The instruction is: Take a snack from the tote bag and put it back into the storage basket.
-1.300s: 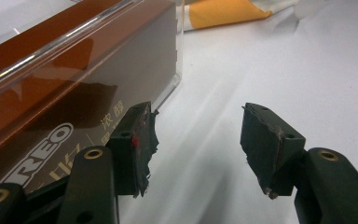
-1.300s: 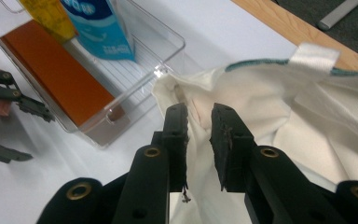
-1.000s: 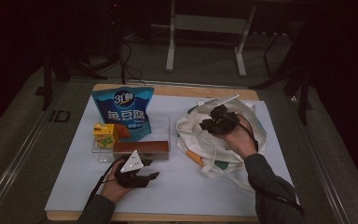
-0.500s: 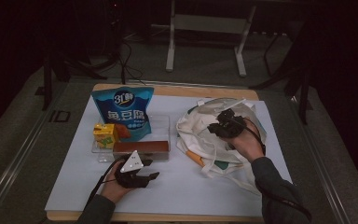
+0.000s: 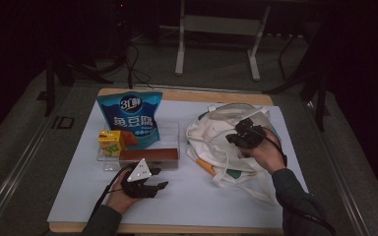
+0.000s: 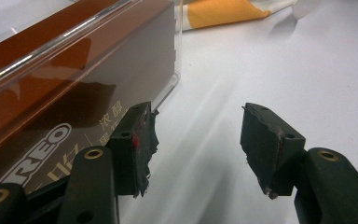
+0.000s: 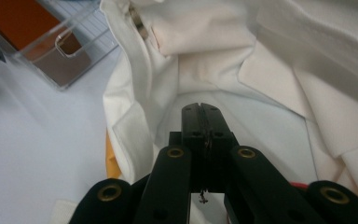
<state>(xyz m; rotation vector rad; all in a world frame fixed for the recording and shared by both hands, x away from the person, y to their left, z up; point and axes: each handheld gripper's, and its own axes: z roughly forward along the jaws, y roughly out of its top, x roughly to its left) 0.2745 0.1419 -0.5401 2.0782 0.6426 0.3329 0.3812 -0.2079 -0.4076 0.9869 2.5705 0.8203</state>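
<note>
Right of the clear plastic tray (image 5: 172, 129), a soft, crumpled white cloth bag (image 5: 211, 129) lies on the white sheet (image 5: 78, 187) that covers the table, its mouth gaping toward the tray and an orange patch (image 5: 205, 167) showing at its near edge. The right gripper (image 5: 239, 136) hovers over the bag's folds with its jaws pressed flat together on nothing; in the right gripper view the cloth bunches in loose ridges around them. Inside the tray stand a glossy blue snack pouch (image 5: 130, 118), a small yellow carton (image 5: 110, 142) and a long brown box (image 5: 148, 155) along the tray's near wall. Just in front of that wall the left gripper (image 5: 152, 186) rests on the sheet, jaws wide apart and empty, one pad close beside the tray's corner. In front of the tray and the bag, the smooth sheet runs bare to the table's wooden edge (image 5: 167, 228).
</note>
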